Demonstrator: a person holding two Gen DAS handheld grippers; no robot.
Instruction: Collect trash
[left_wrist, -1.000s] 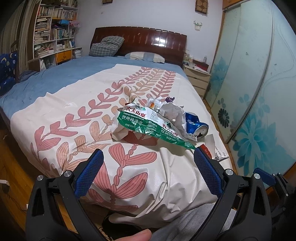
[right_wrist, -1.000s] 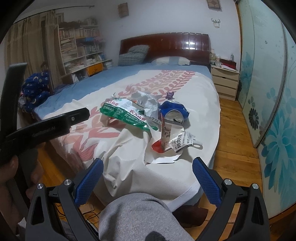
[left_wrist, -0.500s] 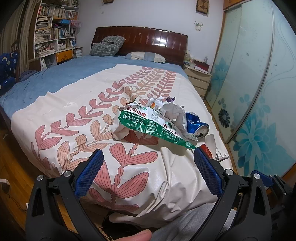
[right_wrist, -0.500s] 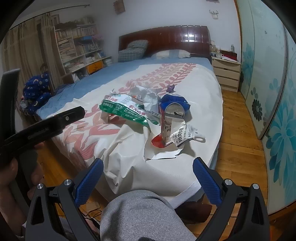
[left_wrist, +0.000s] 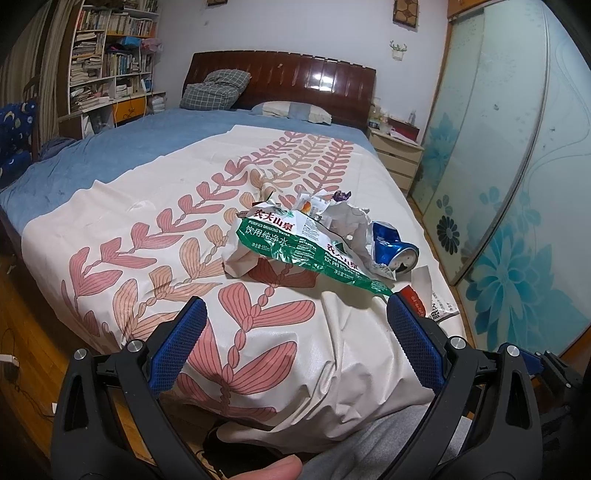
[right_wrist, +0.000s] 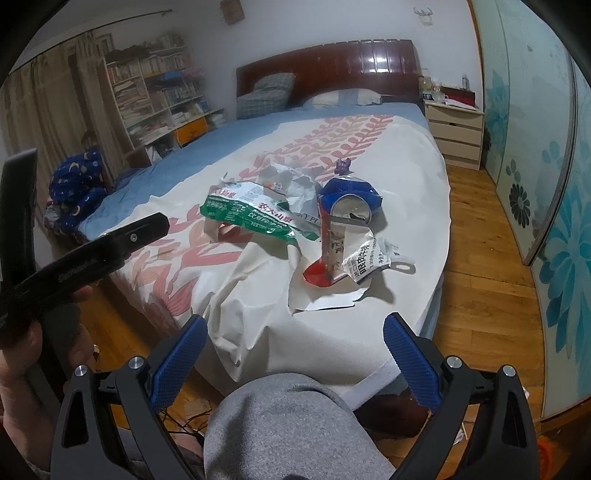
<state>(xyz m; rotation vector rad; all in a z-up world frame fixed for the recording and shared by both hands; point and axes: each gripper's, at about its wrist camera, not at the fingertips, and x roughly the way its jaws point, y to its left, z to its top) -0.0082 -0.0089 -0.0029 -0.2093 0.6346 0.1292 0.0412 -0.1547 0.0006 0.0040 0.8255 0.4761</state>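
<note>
a wide bed with a leaf-print cover filled the room. both the left gripper and the right gripper hung spread apart and empty off its near edge. the trash lay near the bed's right edge: a green wrapper, crumpled paper, a crushed blue can, and a torn carton nearest the corner.

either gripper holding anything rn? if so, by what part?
Nothing held. The left gripper and right gripper are both open and short of the trash: green wrapper, blue can and torn carton all lie loose on the bed.
</note>
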